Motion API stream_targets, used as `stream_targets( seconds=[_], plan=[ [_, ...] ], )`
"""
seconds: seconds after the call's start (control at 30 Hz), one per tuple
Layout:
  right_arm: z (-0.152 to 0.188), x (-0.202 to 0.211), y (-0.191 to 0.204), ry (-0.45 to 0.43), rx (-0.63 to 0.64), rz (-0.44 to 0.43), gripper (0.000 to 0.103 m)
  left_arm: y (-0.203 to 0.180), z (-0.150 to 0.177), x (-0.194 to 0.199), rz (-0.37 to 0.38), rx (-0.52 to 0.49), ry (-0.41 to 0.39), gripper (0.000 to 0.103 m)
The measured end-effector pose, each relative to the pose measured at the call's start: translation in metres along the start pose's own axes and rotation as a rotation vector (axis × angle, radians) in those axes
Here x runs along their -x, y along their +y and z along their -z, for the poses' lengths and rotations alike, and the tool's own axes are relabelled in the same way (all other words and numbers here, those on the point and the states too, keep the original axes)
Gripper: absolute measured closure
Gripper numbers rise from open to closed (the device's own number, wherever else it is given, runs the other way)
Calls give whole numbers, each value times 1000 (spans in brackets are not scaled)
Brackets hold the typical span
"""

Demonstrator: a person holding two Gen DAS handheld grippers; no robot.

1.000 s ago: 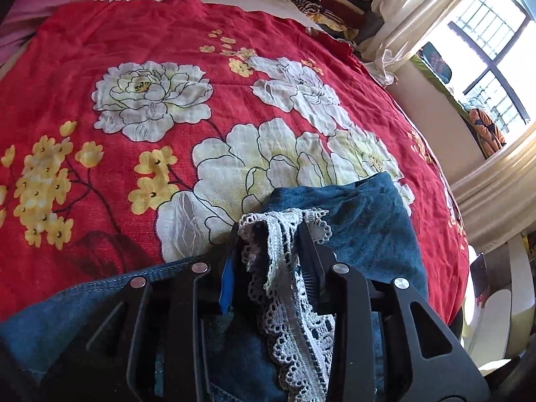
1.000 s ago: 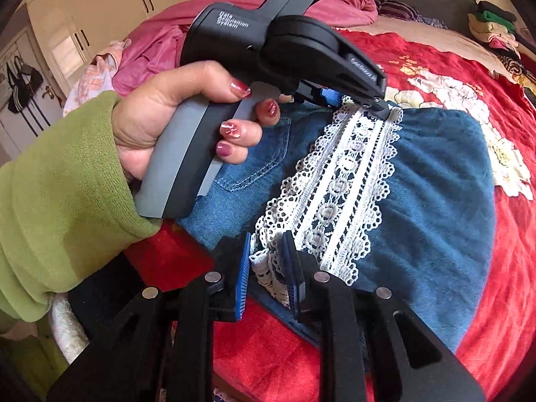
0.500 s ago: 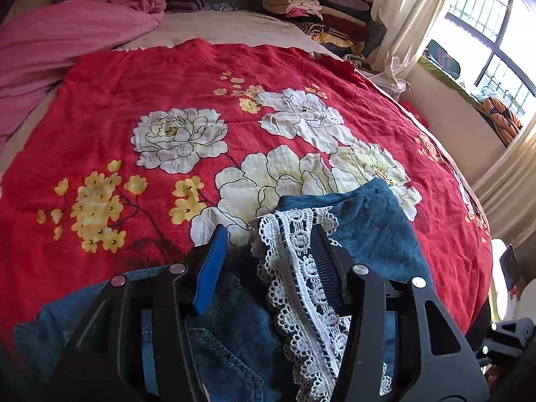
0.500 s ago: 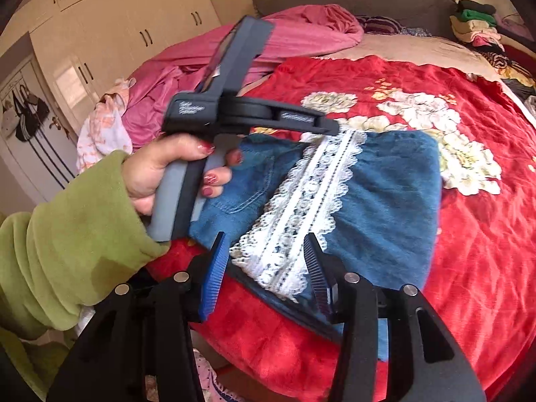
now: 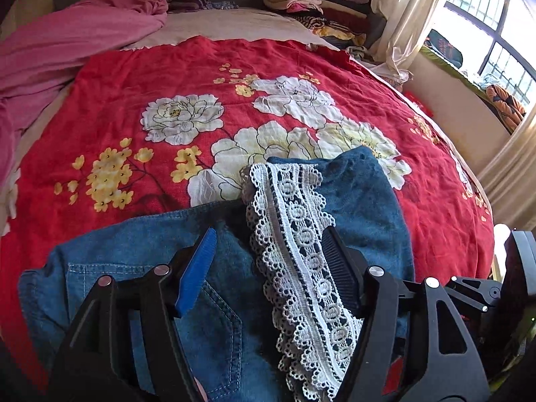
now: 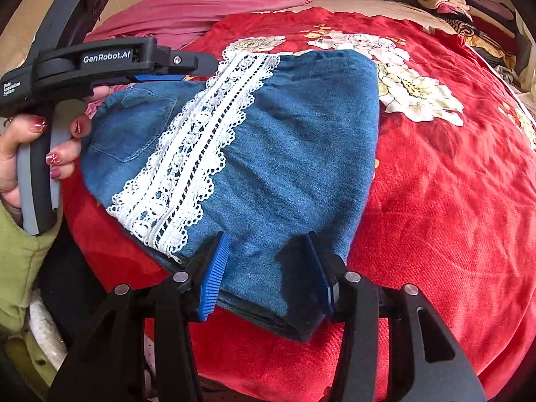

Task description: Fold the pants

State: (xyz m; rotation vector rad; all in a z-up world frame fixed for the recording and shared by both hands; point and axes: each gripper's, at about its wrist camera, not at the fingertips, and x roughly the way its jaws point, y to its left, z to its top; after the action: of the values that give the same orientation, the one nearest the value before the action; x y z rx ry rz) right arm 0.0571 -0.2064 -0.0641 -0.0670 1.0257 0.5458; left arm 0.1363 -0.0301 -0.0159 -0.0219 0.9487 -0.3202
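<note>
The blue denim pants lie folded on the red flowered bedspread, with a white lace hem strip laid across the top. They also show in the left wrist view, lace strip in the middle. My left gripper is open above the pants and holds nothing; it shows from the side in the right wrist view. My right gripper is open over the near edge of the folded denim and holds nothing.
A pink blanket is bunched at the head of the bed. A stack of folded clothes stands at the far right corner. A curtain and window are on the right. The bed's near edge is just below the pants.
Both grippers have opened and let go of the lace hem. They have pulled back and up. The pants now lie flat on the bedspread.
</note>
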Motion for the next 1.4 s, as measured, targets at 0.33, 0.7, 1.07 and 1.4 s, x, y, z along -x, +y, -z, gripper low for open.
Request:
stream_targets(
  seconds=[0.33,0.7,1.07,1.4],
  plan=[
    [-13,47,-14,-115,-66,-42,56,10,21,12,-32,49,-10,42],
    [-114,32,-38,-147,-37,-41,54,-18,68,51,11,18,-5,38],
    [-130,-62,-75,72,-153,0,54,-17,92,20,10,28,86,38],
    [-144,6,-32,-85,-84,-77,40,4,88,80,-32,63,-29,21]
  ],
)
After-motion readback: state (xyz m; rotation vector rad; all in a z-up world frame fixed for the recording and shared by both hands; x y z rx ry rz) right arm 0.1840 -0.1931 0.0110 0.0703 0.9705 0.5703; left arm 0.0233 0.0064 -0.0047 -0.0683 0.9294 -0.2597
